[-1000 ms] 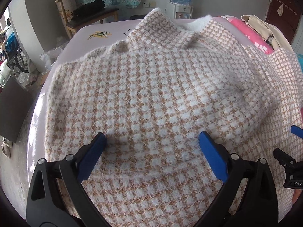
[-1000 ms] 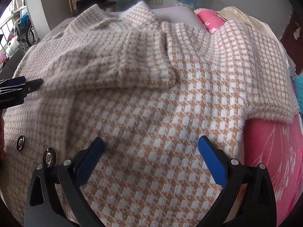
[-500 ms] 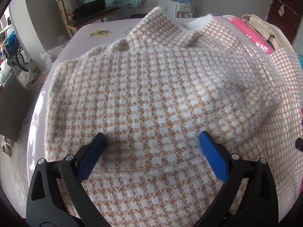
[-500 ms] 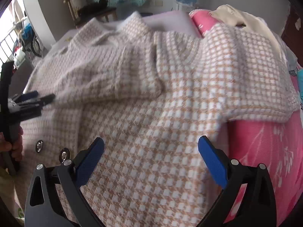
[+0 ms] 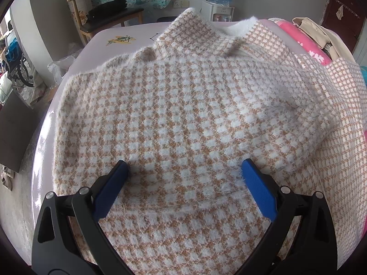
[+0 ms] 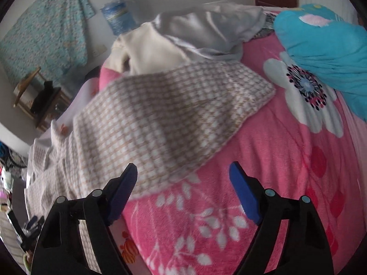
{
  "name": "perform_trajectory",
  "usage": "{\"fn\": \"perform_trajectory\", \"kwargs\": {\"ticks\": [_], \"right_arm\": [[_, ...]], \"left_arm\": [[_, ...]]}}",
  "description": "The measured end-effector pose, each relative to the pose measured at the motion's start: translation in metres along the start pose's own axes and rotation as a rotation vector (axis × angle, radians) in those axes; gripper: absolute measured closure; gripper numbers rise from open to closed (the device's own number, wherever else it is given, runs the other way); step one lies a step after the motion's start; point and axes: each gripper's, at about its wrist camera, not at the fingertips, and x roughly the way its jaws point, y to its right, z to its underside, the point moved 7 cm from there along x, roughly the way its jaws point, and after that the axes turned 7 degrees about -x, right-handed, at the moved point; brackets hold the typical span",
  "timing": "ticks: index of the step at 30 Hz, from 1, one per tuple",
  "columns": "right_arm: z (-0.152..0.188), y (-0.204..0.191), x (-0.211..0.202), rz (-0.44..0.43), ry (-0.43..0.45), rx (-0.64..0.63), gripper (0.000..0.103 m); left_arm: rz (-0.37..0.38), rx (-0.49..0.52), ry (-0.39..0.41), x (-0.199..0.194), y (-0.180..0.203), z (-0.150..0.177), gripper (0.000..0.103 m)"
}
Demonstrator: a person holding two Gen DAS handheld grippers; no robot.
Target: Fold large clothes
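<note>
A large fuzzy tan-and-white houndstooth jacket (image 5: pixel 183 119) lies spread on the lilac table, collar at the far side, one sleeve folded across its body. My left gripper (image 5: pixel 183 171) is open and empty, hovering low over the jacket's lower part. In the right wrist view the jacket's other sleeve (image 6: pixel 165 119) stretches out over a pink floral blanket (image 6: pixel 263 160). My right gripper (image 6: pixel 183 176) is open and empty above the sleeve's lower edge and the blanket. The left gripper (image 6: pixel 29 226) shows small at the far left of that view.
A pile of cream and grey clothes (image 6: pixel 188 39) and a blue plush blanket (image 6: pixel 325 45) lie beyond the sleeve. A wooden chair (image 5: pixel 103 16) and a water dispenser (image 5: pixel 218 2) stand behind the table (image 5: pixel 110 36). The table's left edge drops to the floor.
My right gripper has swung away to the right, from over the jacket's body to over the outstretched sleeve and pink blanket. My left gripper has stayed still, open.
</note>
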Motion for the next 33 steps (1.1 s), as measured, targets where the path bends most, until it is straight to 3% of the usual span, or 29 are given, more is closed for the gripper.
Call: {"fn": "perform_trajectory", "kwargs": {"ticks": [12,22,33], "right_arm": [[-0.049,0.065,0.061,0.057,-0.039,0.251,0.047],[-0.042,0.099,0.095,-0.049,-0.044,0.452,0.072],[-0.042,0.101,0.077,-0.159,0.017,0.474,0.091]], "left_arm": [[0.002,0.007,-0.011,0.002,0.001,-0.001,0.007],[0.003,0.008,-0.013,0.002,0.001,-0.001,0.007],[0.003,0.008,-0.009,0.003,0.002,0.0,0.007]]}}
